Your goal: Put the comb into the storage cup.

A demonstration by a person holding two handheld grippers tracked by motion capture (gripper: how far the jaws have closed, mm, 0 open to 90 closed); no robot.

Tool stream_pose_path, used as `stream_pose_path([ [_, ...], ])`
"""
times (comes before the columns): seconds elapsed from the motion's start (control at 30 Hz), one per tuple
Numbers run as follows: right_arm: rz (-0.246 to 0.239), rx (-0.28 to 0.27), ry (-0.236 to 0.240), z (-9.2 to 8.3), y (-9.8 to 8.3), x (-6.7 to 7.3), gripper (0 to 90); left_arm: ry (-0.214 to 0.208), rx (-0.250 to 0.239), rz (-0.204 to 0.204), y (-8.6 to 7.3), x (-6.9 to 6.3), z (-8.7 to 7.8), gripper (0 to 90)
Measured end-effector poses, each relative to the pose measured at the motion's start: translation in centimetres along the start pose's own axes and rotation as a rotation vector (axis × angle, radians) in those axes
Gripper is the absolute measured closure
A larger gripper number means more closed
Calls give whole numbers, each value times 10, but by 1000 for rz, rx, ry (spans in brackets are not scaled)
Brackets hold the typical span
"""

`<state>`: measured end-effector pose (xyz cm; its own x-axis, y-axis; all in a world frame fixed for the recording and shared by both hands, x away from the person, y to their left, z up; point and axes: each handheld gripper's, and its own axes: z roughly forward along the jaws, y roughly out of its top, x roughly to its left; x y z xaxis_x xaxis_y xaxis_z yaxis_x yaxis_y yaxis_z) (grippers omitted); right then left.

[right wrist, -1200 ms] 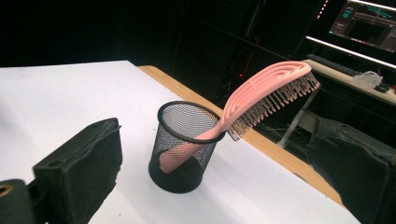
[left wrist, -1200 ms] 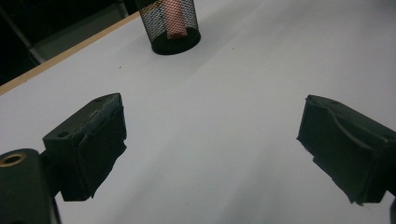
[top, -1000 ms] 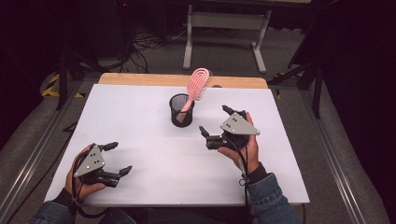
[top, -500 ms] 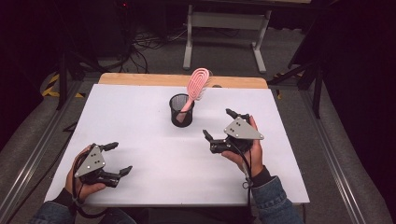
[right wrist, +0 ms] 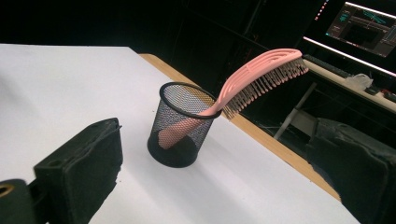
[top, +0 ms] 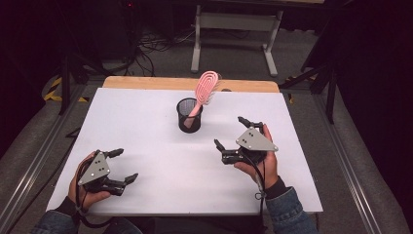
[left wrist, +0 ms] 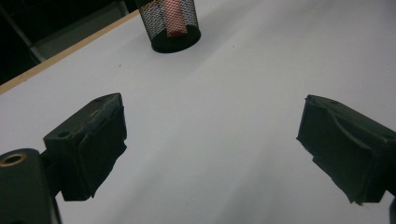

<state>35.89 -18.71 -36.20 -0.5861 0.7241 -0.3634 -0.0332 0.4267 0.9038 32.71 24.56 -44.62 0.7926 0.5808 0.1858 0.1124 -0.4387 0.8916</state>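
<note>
A black mesh cup stands near the middle of the white table, toward the far side. A pink hairbrush leans in it handle down, its head sticking out to the upper right. The cup and brush sit ahead of my right gripper. My right gripper hovers open to the right of the cup, nothing in it. My left gripper rests open near the front left edge, with the cup far ahead of it.
A wooden strip runs along the table's far edge. Behind it stand a metal frame and cables on the floor. A lit monitor sits on a desk at the right gripper view's upper right.
My right gripper has drawn back toward the person and a little right, away from the cup. The left gripper, cup and brush have stayed put.
</note>
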Motion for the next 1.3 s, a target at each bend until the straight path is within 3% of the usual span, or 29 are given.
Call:
stream_pose_path([
  [0.7,-32,11,-22,-12,-18,0,45,-3,3,4,0,-1,1,89],
  [1.07,-19,6,-18,-18,-31,-3,45,-1,3,7,0,-1,1,89],
  [1.3,1,34,-28,-24,-47,-7,40,-3,3,6,0,-1,1,89],
])
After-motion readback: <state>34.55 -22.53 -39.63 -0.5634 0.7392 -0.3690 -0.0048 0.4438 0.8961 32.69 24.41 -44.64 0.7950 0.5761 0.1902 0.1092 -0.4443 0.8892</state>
